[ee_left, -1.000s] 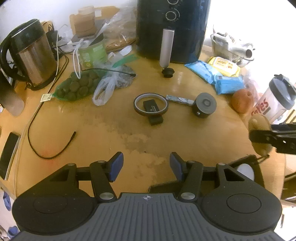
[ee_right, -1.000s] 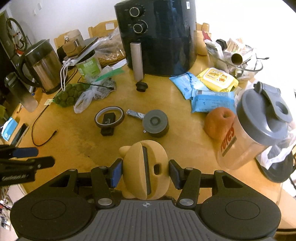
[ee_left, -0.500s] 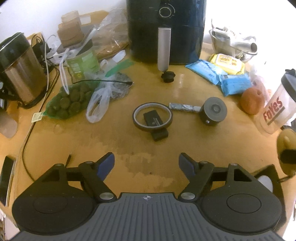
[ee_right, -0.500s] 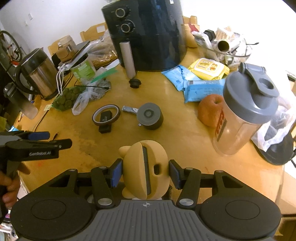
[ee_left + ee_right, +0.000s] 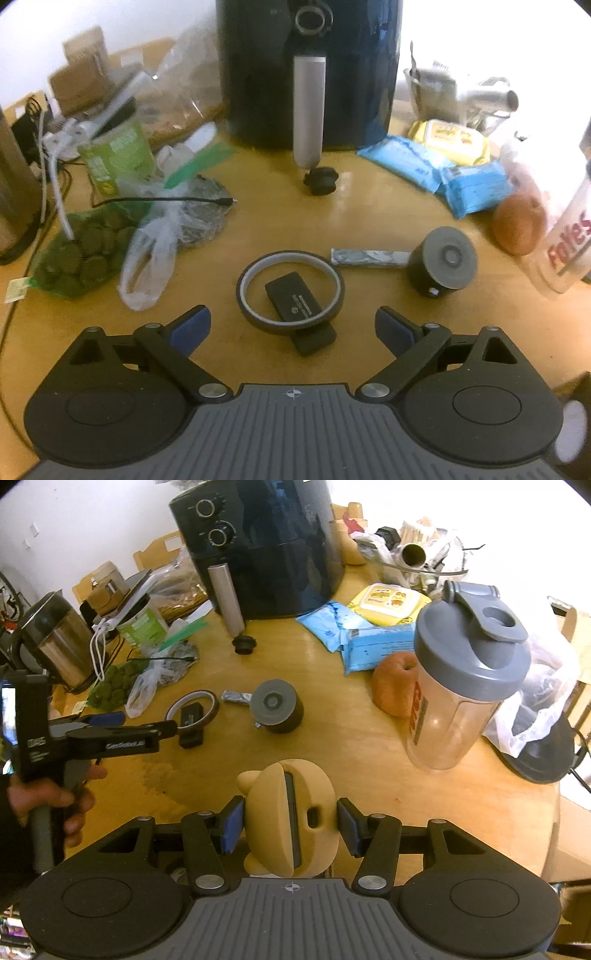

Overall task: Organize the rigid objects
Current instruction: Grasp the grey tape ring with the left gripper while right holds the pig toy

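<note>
My left gripper (image 5: pixel 291 325) hangs low over the wooden table (image 5: pixel 258 229), its jaws opening wide with nothing between the pads. Just ahead of it lies a tape ring (image 5: pixel 291 255) with a flat black card (image 5: pixel 295 301) inside, resting on a small black block (image 5: pixel 316 341). To the right lie a foil-wrapped bar (image 5: pixel 369 257) and a black cylinder with a grey top (image 5: pixel 443 262). My right gripper (image 5: pixel 291 825) is shut on a tan bear-shaped case (image 5: pixel 291 812), held above the table's near edge. In the right wrist view the left gripper (image 5: pixel 144 725) shows at the left, held by a hand (image 5: pixel 55 801).
A black air fryer (image 5: pixel 310 66) stands at the back with a black knob (image 5: pixel 319 181) before it. Left: kettle (image 5: pixel 55 646), green tub (image 5: pixel 118 158), net of green fruit (image 5: pixel 81 254), plastic bag, cable. Right: blue packs (image 5: pixel 476 188), yellow wipes (image 5: pixel 450 142), apple (image 5: pixel 393 683), shaker bottle (image 5: pixel 461 675).
My left gripper has come forward and down toward the tape ring, and its jaws have spread from narrow to wide. The right gripper keeps its hold on the tan case.
</note>
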### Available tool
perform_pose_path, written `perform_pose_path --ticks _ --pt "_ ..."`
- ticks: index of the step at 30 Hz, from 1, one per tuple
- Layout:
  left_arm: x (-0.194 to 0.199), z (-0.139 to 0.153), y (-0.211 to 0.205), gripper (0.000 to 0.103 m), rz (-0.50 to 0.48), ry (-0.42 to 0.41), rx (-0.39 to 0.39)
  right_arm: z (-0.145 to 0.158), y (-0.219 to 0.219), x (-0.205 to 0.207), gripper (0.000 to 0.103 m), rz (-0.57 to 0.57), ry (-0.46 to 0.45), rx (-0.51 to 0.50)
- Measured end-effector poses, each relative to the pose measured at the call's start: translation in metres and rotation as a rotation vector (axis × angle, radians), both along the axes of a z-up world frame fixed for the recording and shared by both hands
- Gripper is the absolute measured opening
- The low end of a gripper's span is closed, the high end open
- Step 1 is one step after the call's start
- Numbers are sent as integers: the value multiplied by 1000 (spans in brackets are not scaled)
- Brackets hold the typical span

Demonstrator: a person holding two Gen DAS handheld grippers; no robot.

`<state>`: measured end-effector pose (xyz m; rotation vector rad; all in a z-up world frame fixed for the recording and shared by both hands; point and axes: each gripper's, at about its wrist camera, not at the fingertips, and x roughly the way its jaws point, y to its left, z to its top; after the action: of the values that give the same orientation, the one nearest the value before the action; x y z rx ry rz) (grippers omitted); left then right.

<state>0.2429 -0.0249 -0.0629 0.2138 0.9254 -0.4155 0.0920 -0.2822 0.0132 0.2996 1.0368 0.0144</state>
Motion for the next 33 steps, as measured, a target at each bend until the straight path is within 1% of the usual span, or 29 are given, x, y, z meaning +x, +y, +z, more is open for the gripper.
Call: perform_pose_path --ticks 7,10,14,16,18,22,33 --pt "29 -33 -9 98 -22 47 27 0 -8 -3 56 -54 7 -12" --pt "40 -40 -10 98 -21 59 10 0 -12 -6 56 -81 11 -15" --pt "52 -48 -12 98 -15 76 20 -2 -17 -9 56 -113 17 -15" --pt "56 -50 -12 97 -12 85 9 -2 -18 -10 56 -121 16 -15" --pt "57 -48 -11 93 -12 80 -2 -2 -18 -11 56 -126 17 -14" --pt "54 -40 -13 93 -14 61 14 -4 -19 -11 56 -124 18 -7" --pt "26 -2 -9 93 -11 35 -1 -5 -14 -9 56 -69 14 13"
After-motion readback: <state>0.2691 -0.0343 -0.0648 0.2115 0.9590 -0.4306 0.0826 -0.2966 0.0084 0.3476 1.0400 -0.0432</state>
